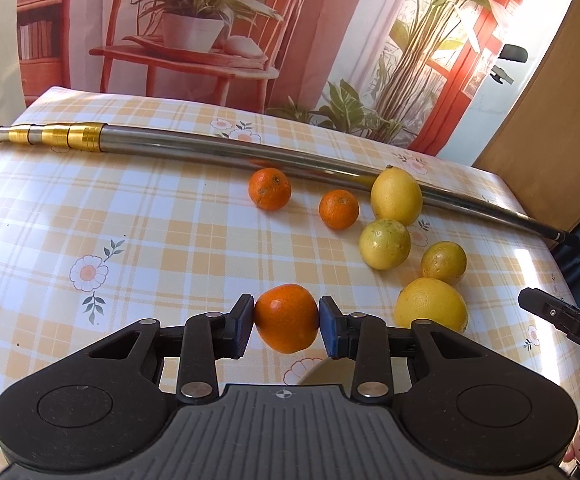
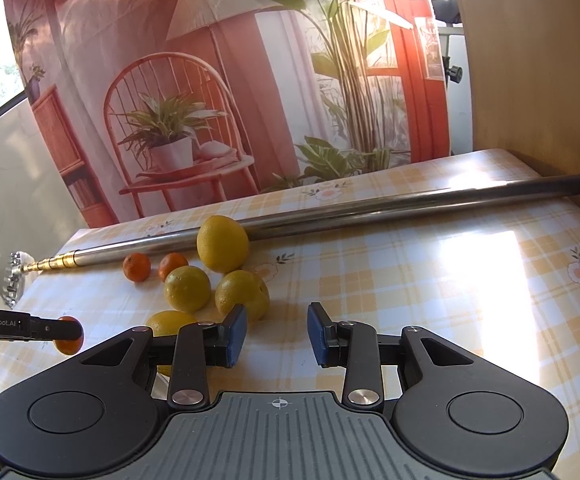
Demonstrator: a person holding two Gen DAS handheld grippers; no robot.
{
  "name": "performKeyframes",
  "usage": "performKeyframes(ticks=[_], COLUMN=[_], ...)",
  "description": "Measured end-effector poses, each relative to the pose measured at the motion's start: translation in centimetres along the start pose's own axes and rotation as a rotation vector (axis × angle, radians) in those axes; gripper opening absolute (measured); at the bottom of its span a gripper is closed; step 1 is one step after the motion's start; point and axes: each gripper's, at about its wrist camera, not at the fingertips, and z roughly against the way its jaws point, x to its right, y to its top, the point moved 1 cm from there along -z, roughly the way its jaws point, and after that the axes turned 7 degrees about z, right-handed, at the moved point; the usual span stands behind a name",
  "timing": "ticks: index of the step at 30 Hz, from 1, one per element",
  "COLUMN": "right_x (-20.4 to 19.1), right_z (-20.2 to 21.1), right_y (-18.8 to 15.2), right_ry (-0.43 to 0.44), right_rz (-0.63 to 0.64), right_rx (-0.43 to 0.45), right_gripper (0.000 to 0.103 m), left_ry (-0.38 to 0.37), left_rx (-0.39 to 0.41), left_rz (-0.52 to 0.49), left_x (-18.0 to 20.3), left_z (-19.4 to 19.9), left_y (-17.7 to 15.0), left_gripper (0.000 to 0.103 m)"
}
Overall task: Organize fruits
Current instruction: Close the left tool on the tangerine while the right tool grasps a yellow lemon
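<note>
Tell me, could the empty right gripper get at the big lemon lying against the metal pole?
Probably yes. The right gripper is open and holds nothing, but two yellow fruits lie between it and the big lemon, so it would likely have to come from above.

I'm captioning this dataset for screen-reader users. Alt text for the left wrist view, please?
The left tool grips an orange mandarin between its blue pads above a yellow checked tablecloth. Beyond lie two more mandarins, four yellow citrus fruits, and a long metal pole.
</note>
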Motion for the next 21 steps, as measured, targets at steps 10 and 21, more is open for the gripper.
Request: performKeyframes(ticks=[10, 21], right_x=[-0.4, -1.8], right_z=[-2.5, -8.1], right_y=[1.1, 1.9], right_ry=[-0.008, 0.066], right_rz=[0.088, 0.127], right_rx=[0.067, 0.041], right_gripper=[0.046, 0.049], left_ry=[0.04, 0.038], left_rx=[0.146, 0.161], left_rz=[-0.087, -0.104], left_x=[0.9, 1.1], left_z=[3.0, 3.5], left_y=[-0.6, -1.5], left_gripper=[0.037, 0.037])
